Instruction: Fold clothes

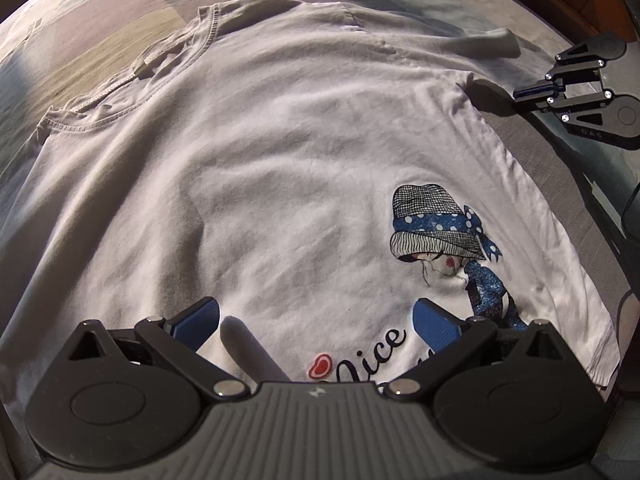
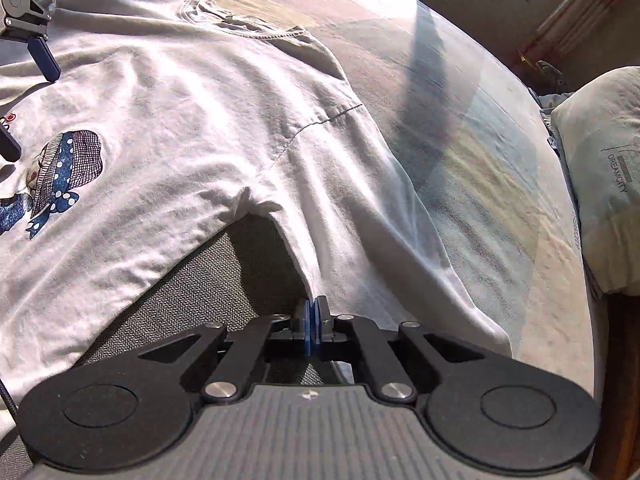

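Left wrist view: patterned bed sheet (image 1: 92, 36) carries white cotton T-shirt with a hat-girl print (image 1: 260, 168), spread flat, print up, collar at 10 o'clock, long axis running 5 to 10. Pale pillow (image 2: 604, 168) sits at 3 o'clock in the right wrist view. Left gripper (image 1: 316, 322) hovers over the lower print, fingers wide apart, holding nothing. Right gripper (image 2: 311, 312) has fingers closed, pinching the sleeve (image 2: 380, 240) hem; sleeve runs away toward 12. Judgement: right is nearer, so the sleeve folds inward toward 10 o'clock, over the body.
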Demonstrator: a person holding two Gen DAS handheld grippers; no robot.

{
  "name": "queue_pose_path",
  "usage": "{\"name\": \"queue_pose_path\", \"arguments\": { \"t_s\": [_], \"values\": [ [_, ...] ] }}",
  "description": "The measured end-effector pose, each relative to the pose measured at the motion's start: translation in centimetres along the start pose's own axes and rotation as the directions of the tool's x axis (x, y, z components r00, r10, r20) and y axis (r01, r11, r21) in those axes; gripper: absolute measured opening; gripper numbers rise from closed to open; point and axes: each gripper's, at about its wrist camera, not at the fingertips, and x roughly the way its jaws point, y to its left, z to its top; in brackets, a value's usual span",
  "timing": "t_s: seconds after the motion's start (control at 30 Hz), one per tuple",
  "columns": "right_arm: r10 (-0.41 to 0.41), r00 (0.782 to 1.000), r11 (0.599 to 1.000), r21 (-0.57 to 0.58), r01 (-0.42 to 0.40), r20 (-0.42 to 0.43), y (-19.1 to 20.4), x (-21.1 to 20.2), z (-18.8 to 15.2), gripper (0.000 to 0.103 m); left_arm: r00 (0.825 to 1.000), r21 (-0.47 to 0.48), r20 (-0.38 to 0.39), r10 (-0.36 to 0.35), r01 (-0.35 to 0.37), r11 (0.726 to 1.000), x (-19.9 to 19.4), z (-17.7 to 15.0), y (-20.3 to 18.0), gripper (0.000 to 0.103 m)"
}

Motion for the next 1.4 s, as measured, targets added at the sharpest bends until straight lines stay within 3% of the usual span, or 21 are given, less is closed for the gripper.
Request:
{"name": "queue_pose_path", "arguments": {
  "t_s": [0.13, 0.2, 0.3, 0.4, 0.47, 0.57, 0.67, 0.83, 0.97, 1.13, 1.27, 1.4],
  "values": [
    [0.0, 1.0, 0.988, 0.152, -0.001, 0.008, -1.5, -2.0, 0.3, 0.023, 0.997, -0.002, 0.069, 0.046, -0.046, 0.999, -1.5, -0.5, 0.9, 0.102],
    [-0.003, 0.999, 0.966, 0.258, -0.007, 0.039, -2.5, -2.6, 1.1, 0.037, 0.994, -0.022, 0.079, 0.074, -0.072, 0.997, -1.4, -0.4, 1.9, 0.102],
    [0.008, 0.997, 0.909, 0.414, -0.04, 0.079, -2.7, -2.0, 3.3, 0.037, 0.994, -0.091, 0.079, 0.076, -0.069, 0.993, -1.0, -0.8, 3.3, 0.102],
    [0.088, 0.983, 0.844, 0.512, -0.158, 0.158, -1.2, -1.7, 5.8, 0.04, 0.998, -0.183, 0.035, 0.053, -0.046, 0.982, -0.3, -2.4, 5.0, 0.102],
    [0.138, 0.972, 0.813, 0.538, -0.221, 0.192, 0.7, -1.8, 7.3, 0.047, 0.999, -0.225, 0.033, 0.041, -0.032, 0.974, -0.6, -4.5, 5.8, 0.102],
    [0.207, 0.96, 0.791, 0.546, -0.277, 0.188, 4.3, -1.5, 8.7, 0.048, 0.999, -0.227, 0.023, 0.032, -0.026, 0.974, -2.0, -6.4, 6.1, 0.102],
    [0.262, 0.95, 0.769, 0.559, -0.311, 0.168, 7.5, -1.5, 9.3, 0.048, 0.998, -0.257, 0.051, 0.034, -0.02, 0.966, -3.9, -8.1, 7.2, 0.102],
    [0.323, 0.936, 0.74, 0.579, -0.341, 0.139, 11.5, -1.6, 10.2, 0.048, 0.998, -0.336, 0.036, 0.05, -0.035, 0.941, -5.6, -11.4, 10.2, 0.102],
    [0.34, 0.931, 0.778, 0.516, -0.358, 0.132, 14.1, -1.7, 12.9, 0.048, 0.996, -0.346, 0.063, 0.064, -0.038, 0.938, -7.5, -13.5, 11.9, 0.102],
    [0.361, 0.92, 0.84, 0.375, -0.392, 0.155, 16.8, -1.4, 18.8, 0.048, 0.991, -0.338, 0.1, 0.092, -0.053, 0.94, -9.9, -16.1, 13.8, 0.102],
    [0.388, 0.901, 0.886, 0.19, -0.422, 0.194, 20.0, -0.5, 25.0, 0.048, 0.992, -0.284, 0.089, 0.094, -0.065, 0.957, -11.2, -18.7, 15.0, 0.102],
    [0.431, 0.88, 0.9, -0.025, -0.435, 0.199, 24.2, 1.3, 31.8, 0.048, 0.991, -0.232, 0.082, 0.103, -0.082, 0.969, -12.0, -21.1, 15.5, 0.102]
  ]
}}
